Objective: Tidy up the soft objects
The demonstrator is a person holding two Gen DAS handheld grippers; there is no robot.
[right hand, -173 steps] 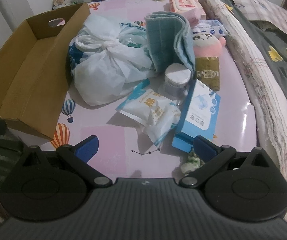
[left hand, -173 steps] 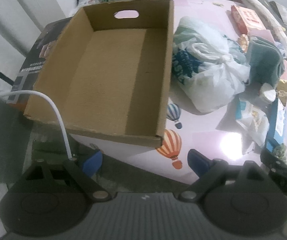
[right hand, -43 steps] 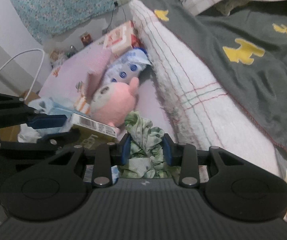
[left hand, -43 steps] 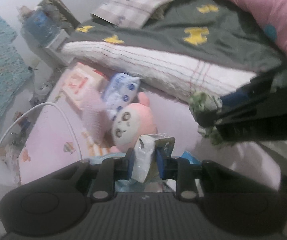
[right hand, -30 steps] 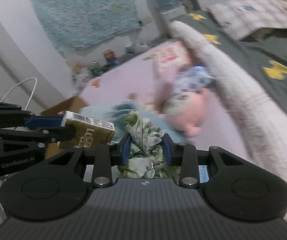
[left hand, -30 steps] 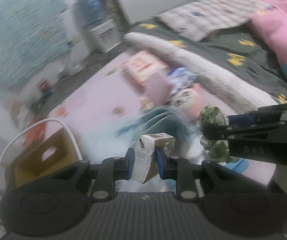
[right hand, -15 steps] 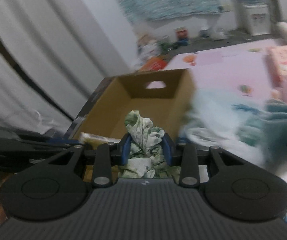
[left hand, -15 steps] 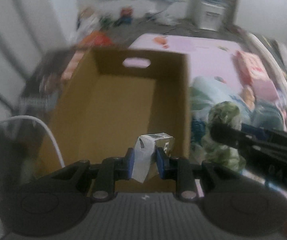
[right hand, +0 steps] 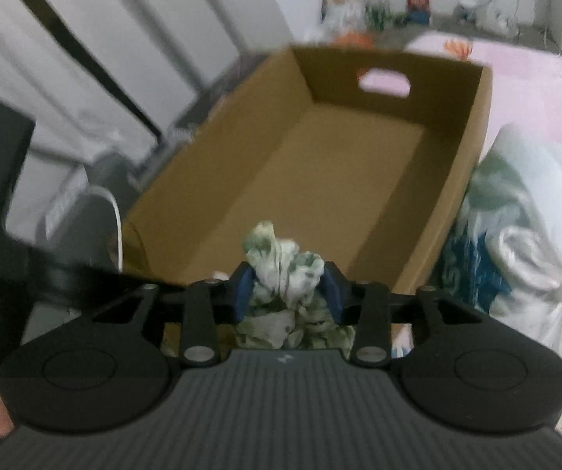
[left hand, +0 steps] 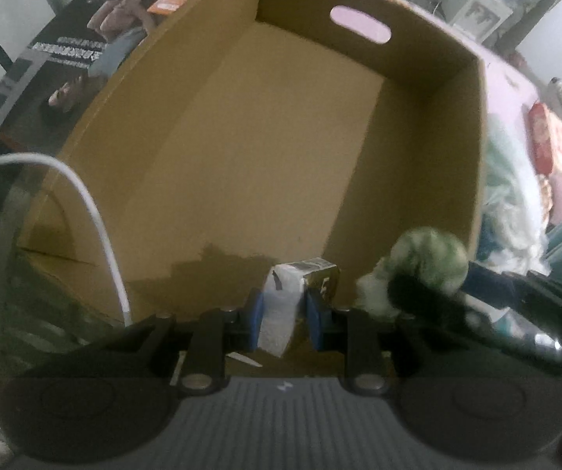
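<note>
On the pink table (right hand: 531, 78) the box (left hand: 265, 149) lay empty: left gripper (left hand: 283, 319) clamped a pack (left hand: 281, 313), right gripper (right hand: 287, 288) a rag (right hand: 285, 274), both over its near end, nothing yet dropped.

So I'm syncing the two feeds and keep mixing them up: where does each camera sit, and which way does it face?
Left wrist: on the left gripper, facing down into the cardboard box; shows its fingers clamping a small packet, with the right gripper's arm at right.
Right wrist: on the right gripper, facing the same box from its near end; shows fingers clamping a green floral cloth.
Shared: box, cloth, white cable.
</note>
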